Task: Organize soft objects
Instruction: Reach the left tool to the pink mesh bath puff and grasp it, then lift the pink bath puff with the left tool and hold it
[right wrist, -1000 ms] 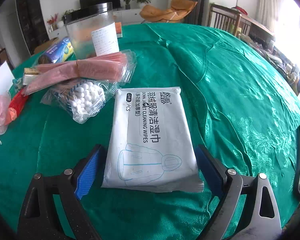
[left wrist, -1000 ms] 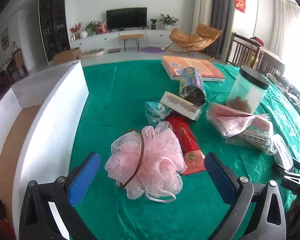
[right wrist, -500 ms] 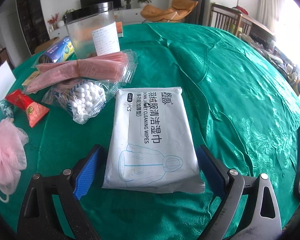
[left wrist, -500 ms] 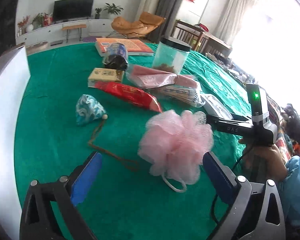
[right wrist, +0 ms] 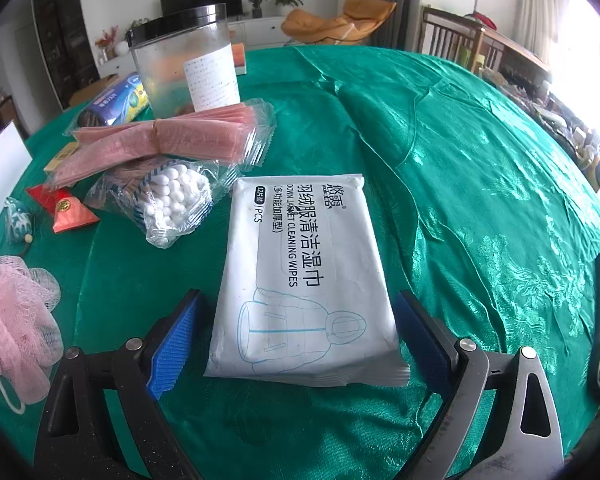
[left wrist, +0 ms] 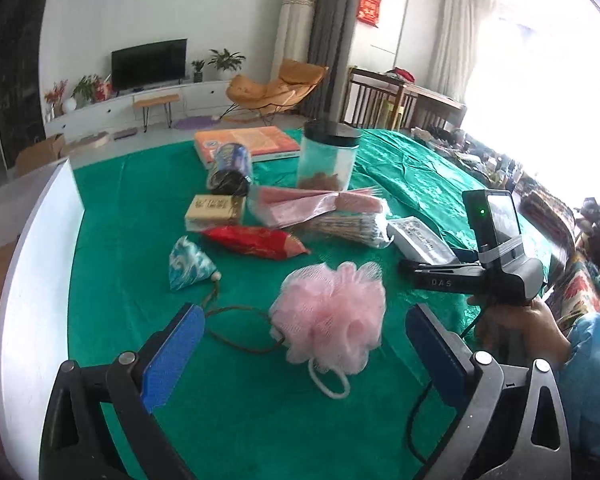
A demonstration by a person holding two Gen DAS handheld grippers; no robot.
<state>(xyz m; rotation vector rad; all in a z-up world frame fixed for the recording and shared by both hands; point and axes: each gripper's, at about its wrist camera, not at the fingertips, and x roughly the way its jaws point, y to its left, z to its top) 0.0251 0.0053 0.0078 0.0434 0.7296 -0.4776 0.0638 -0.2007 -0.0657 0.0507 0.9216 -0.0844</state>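
A pink mesh bath puff [left wrist: 330, 316] lies on the green tablecloth between the open jaws of my left gripper [left wrist: 304, 350]; it also shows at the left edge of the right wrist view [right wrist: 12, 320]. A teal triangular pouch [left wrist: 188, 264] with a brown cord lies to its left. My right gripper [right wrist: 296, 330] is open, its jaws on either side of the near end of a white pack of cleaning wipes [right wrist: 306, 272], apart from it. The right gripper's body shows in the left wrist view [left wrist: 472, 276].
A red packet [left wrist: 256, 242], a yellow box [left wrist: 214, 208], pink sachets [right wrist: 164, 140], a bag of cotton swabs [right wrist: 168, 200], a clear jar [right wrist: 186, 60], a blue roll [left wrist: 230, 168] and an orange book [left wrist: 246, 142] lie behind. A white board [left wrist: 32, 248] stands at left.
The pink puff has been carried right and toward me, off the teal pouch and red packet, and now lies on the cloth. The right gripper has stayed around the wipes pack.
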